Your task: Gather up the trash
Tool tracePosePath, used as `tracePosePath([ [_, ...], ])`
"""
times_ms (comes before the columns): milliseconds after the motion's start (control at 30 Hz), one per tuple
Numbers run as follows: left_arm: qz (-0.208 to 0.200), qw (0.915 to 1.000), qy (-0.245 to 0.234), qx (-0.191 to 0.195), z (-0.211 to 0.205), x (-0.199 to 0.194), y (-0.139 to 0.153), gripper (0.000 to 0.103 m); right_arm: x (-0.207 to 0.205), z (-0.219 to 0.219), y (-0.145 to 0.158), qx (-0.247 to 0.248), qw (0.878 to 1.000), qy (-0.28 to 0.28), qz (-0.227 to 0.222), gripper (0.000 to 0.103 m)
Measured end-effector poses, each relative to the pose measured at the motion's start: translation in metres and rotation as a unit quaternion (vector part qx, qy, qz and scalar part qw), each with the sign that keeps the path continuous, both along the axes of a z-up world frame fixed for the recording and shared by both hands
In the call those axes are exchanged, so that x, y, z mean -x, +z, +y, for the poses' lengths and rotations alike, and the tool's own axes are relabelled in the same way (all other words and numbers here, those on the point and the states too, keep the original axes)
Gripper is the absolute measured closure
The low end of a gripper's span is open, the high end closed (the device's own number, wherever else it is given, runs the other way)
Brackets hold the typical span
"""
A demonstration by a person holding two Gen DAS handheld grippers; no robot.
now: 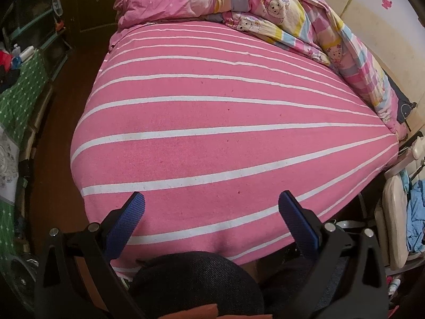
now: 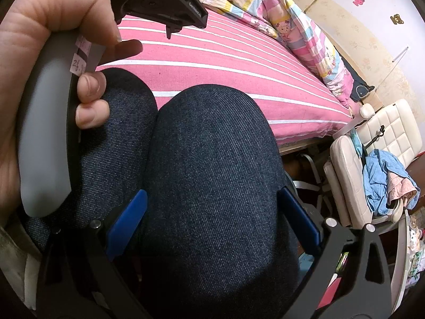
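No trash shows in either view. My left gripper hangs open over the near edge of a bed with a pink, white-striped sheet, nothing between its blue pads. My right gripper is open too, its fingers standing either side of a person's knee in dark denim without gripping it. At the upper left of the right wrist view a hand holds the grey handle of the left gripper.
A bunched pink cartoon quilt lies along the bed's far and right sides. A cream padded chair with blue clothing stands to the right. Cluttered shelves and a green cloth line the left, with dark floor between.
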State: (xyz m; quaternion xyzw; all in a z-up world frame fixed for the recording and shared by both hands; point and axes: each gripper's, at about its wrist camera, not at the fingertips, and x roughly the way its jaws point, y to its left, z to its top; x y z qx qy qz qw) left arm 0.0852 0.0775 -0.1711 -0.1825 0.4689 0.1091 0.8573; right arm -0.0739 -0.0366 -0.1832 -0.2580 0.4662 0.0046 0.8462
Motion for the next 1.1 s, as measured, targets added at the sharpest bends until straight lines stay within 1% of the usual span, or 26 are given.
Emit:
tracePosePath([
  [200,-0.004,1.0000,0.000,-0.001,-0.001,0.001,0.001,0.005,0.000,0.001,0.001,0.000,1.000,0.000,0.000,0.005],
  [233,-0.010,0.9999,-0.002,-0.001,-0.001,0.002,0.003,0.005,0.000,0.001,0.001,0.000,1.000,0.000,0.000,0.005],
  [300,-0.041,0.9992,-0.007,0.001,-0.002,0.008,0.010,0.005,0.000,0.001,0.000,0.000,1.000,0.000,0.000,0.005],
  [333,-0.055,0.9984,-0.007,-0.003,-0.004,0.011,0.014,0.005,0.000,0.001,0.000,0.000,1.000,0.000,0.000,0.005],
  [367,-0.061,0.9980,-0.011,-0.007,-0.007,0.012,0.016,0.005,0.000,0.001,0.000,0.000,1.000,0.000,0.000,0.005],
  [433,-0.059,0.9980,-0.017,-0.011,-0.010,0.010,0.017,0.005,0.001,0.002,0.000,0.001,1.000,0.000,0.000,0.005],
  [600,-0.030,0.9994,-0.012,-0.011,-0.007,0.005,0.011,0.005,0.000,0.000,0.000,0.001,1.000,0.000,0.000,0.005],
  [1100,-0.025,0.9996,-0.007,-0.011,-0.005,0.005,0.010,0.005,0.001,0.001,0.000,0.001,1.000,-0.001,0.000,0.005],
])
